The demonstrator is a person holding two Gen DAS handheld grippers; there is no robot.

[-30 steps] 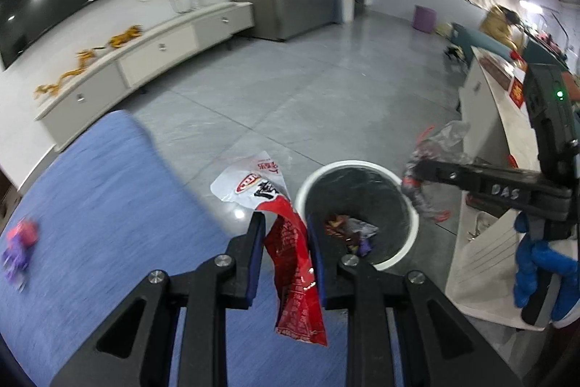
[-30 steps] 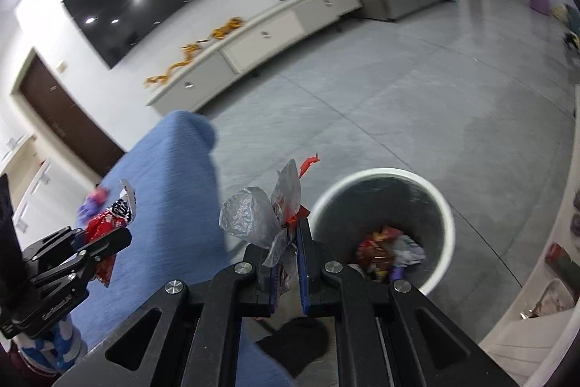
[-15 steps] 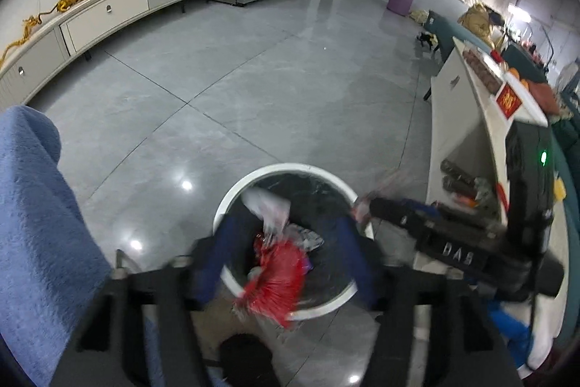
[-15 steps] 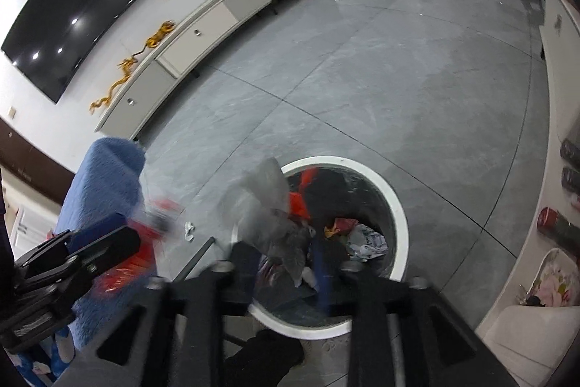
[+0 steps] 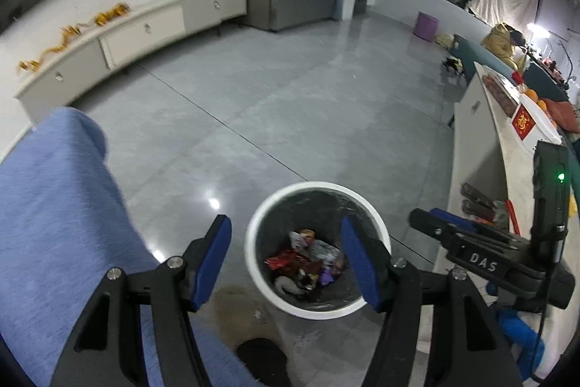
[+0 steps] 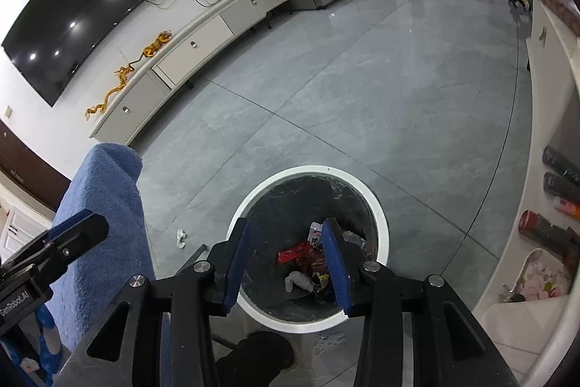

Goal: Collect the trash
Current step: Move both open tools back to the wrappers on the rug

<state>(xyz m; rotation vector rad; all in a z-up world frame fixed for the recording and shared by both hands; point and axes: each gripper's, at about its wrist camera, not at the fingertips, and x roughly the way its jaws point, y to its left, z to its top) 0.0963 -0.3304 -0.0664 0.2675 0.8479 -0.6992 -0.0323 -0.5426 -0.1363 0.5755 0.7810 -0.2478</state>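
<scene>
A white-rimmed trash bin (image 5: pixel 315 185) (image 6: pixel 311 169) with a black liner stands on the grey floor, right below both grippers. Several wrappers lie at its bottom, among them a red wrapper (image 5: pixel 286 258) (image 6: pixel 293 254) and a crumpled pale piece (image 6: pixel 299 280). My left gripper (image 5: pixel 286 242) hangs open over the bin's mouth with nothing between its blue pads. My right gripper (image 6: pixel 284 242) is also over the bin, its jaws opening and nothing between them. Each gripper shows in the other's view: the right gripper (image 5: pixel 426 216) at the right, the left gripper (image 6: pixel 78 227) at the left.
A blue blanket-covered seat (image 5: pixel 54 223) (image 6: pixel 105 205) borders the bin on the left. A white counter (image 5: pixel 482 169) with cans (image 6: pixel 543 231) and a plate (image 6: pixel 540 278) runs along the right. A small white scrap (image 6: pixel 181 236) lies on the floor. A dark shoe (image 5: pixel 261 361) is near the bin.
Both grippers swung over the bin and opened. The red wrapper left the left gripper and the clear plastic left the right; both dropped into the bin.
</scene>
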